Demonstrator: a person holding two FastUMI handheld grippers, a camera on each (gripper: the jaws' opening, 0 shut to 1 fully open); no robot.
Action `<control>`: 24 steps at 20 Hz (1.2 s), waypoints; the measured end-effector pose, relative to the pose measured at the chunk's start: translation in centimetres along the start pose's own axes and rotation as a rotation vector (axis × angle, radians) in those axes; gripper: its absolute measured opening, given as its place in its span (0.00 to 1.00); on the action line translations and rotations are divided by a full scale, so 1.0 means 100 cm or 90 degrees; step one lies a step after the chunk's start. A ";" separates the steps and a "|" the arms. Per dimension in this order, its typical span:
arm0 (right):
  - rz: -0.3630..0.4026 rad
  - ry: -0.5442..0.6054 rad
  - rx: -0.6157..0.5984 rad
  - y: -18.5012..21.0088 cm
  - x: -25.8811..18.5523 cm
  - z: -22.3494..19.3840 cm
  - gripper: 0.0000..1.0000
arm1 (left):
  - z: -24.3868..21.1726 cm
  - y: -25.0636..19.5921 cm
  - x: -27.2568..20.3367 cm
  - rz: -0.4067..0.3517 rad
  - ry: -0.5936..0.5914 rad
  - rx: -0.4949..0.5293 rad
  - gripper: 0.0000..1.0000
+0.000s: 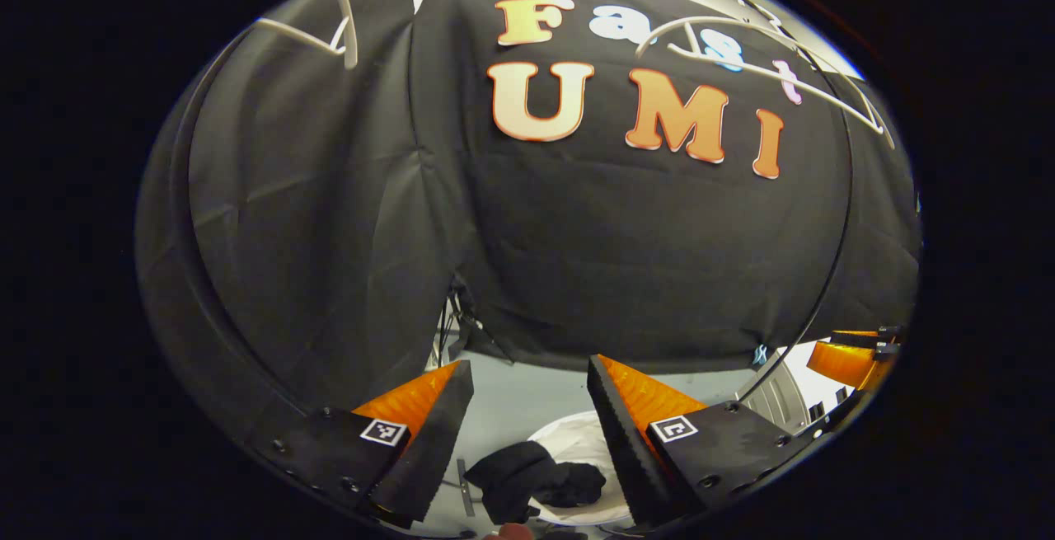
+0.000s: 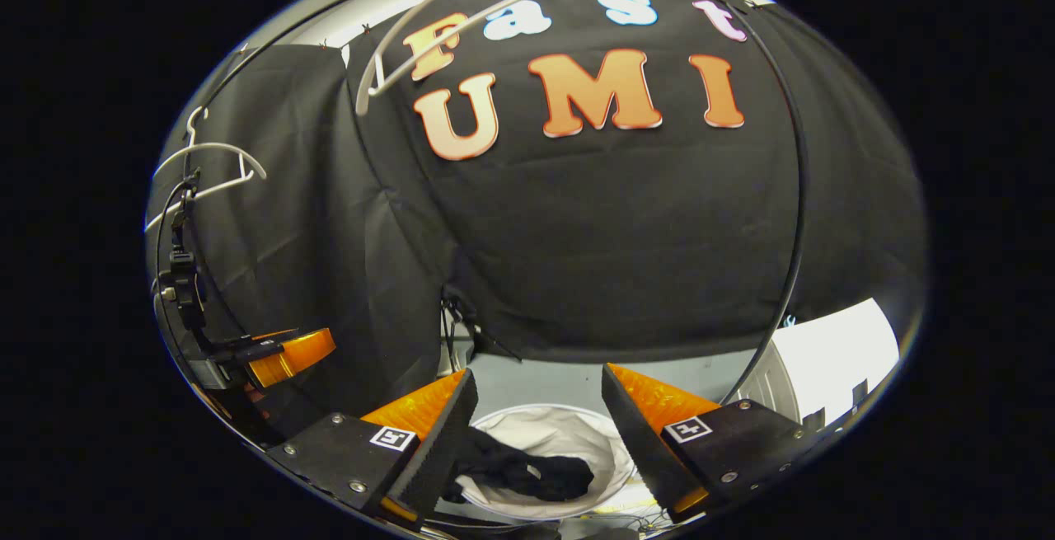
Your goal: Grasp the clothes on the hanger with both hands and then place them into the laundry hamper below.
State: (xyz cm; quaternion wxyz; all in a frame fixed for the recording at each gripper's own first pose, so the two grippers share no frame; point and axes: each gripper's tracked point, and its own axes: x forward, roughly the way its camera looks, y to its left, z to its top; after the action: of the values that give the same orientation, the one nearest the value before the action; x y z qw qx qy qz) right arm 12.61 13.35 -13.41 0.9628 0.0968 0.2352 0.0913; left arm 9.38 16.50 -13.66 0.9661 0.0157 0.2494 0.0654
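Below both grippers, the dark clothes (image 2: 527, 470) are lying inside the white laundry hamper (image 2: 610, 433), within its rim. The left gripper (image 1: 527, 424) and right gripper (image 2: 536, 433) are hanging above with fingers spread apart, gripping nothing.

Matt black cloth garment (image 2: 527, 470); white fabric hamper (image 2: 577, 429); smooth plastic hangers (image 2: 210, 165).
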 end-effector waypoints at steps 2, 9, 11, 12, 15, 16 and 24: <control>-0.009 -0.039 -0.011 -0.005 -0.009 0.024 0.94 | 0.024 -0.005 -0.007 0.000 -0.041 0.006 0.92; -0.038 -0.165 -0.055 -0.014 -0.056 0.095 0.94 | 0.084 -0.026 -0.039 -0.021 -0.156 0.020 0.99; -0.040 -0.199 -0.057 -0.013 -0.066 0.112 1.00 | 0.097 -0.031 -0.045 -0.030 -0.174 0.009 0.96; -0.042 -0.213 -0.060 -0.014 -0.071 0.120 0.82 | 0.103 -0.031 -0.047 -0.033 -0.184 0.003 0.96; -0.048 -0.248 -0.076 -0.015 -0.084 0.138 1.00 | 0.119 -0.031 -0.050 -0.045 -0.215 -0.013 0.99; -0.049 -0.264 -0.082 -0.015 -0.091 0.146 1.00 | 0.124 -0.036 -0.052 -0.056 -0.228 -0.017 0.99; -0.098 -0.316 -0.106 -0.037 -0.100 0.166 0.93 | 0.134 -0.053 -0.057 -0.099 -0.286 -0.028 0.94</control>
State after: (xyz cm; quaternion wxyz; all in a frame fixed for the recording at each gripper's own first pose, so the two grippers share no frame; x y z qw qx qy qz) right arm 12.21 5.16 4.55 0.9997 0.0184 -0.0099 0.0106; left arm 11.57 10.50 0.42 0.9995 -0.0105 0.0270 -0.0090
